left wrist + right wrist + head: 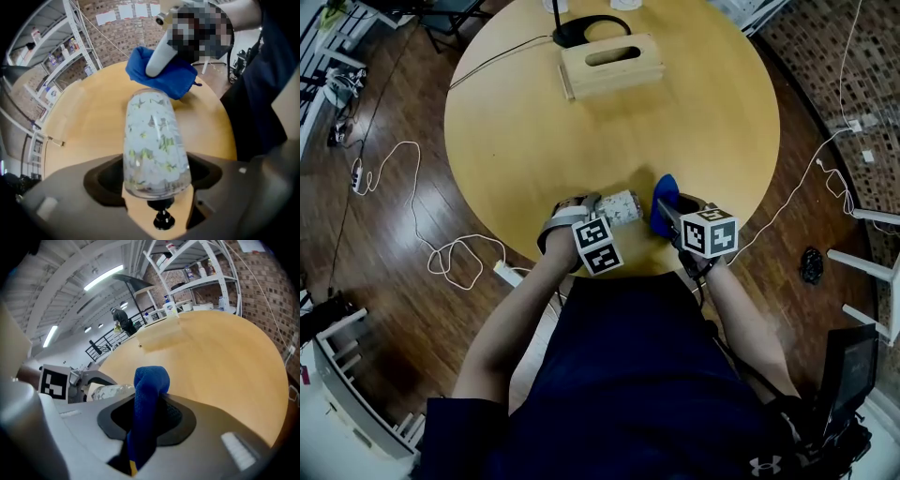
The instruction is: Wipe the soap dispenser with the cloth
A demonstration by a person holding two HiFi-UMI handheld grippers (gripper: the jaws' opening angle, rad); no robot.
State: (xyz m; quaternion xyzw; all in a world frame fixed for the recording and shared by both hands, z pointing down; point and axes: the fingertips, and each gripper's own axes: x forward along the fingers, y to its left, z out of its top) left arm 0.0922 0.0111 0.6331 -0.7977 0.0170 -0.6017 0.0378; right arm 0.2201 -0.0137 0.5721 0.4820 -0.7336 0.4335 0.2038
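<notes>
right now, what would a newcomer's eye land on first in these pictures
The patterned soap dispenser stands out first: it lies on its side at the near edge of the round wooden table, between the left tongs. Just to its right in the head view, a bright blue cloth is pinched in the right tongs. A wooden tissue box sits at the table's far side.

soap dispenser (pixel 619 208): one;
cloth (pixel 666 192): one;
wooden box (pixel 612 64): one;
counter (pixel 534 141): one;
tongs: two, the left tongs (pixel 157 177) and the right tongs (pixel 145 425);
marker cubes (pixel 597 246): two, one on each pair of tongs
</notes>
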